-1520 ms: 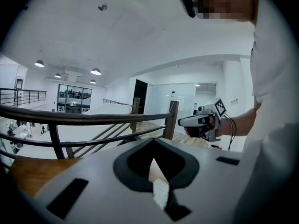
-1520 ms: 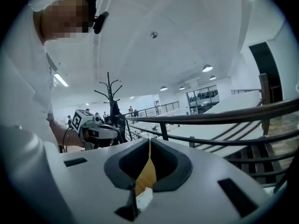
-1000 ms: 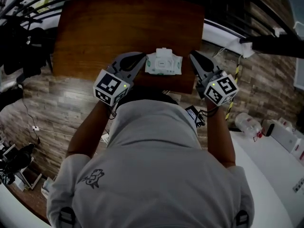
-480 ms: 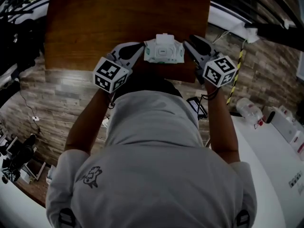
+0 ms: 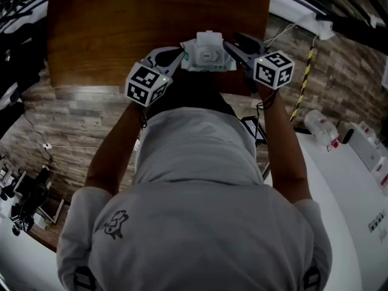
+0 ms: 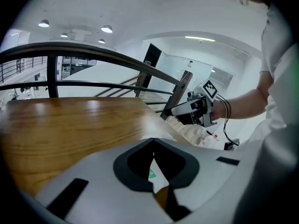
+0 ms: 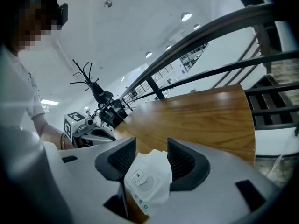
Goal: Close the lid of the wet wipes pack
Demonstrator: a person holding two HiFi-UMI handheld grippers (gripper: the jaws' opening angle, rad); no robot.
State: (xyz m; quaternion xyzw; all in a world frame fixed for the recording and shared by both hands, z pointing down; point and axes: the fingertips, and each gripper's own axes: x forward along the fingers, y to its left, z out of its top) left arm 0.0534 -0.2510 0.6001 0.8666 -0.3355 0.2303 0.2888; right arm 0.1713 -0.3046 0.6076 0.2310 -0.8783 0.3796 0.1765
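- The white soft plastic wet wipes pack lies flat on the brown wooden tabletop, between the two grippers.
- The right gripper is at the pack's right end, reaching in over that edge. Its jaws have just been opening and now stand wide apart. In the right gripper view the pack shows in the gap between the dark ribbed pads, which do not press on it.
- The left gripper is just beside the pack's left end. In the left gripper view its jaws are closed tip to tip and empty. Only a sliver of the pack shows through the slot below the tips.
- The pack's white rectangular lid faces up. Whether it is pressed fully down cannot be told, and no view shows the wipes inside.
- The pack is close to the tabletop's near edge, just in front of the person's body.
- Beyond the pack the wood runs wide to the far edge, where a dark metal railing passes behind the table.
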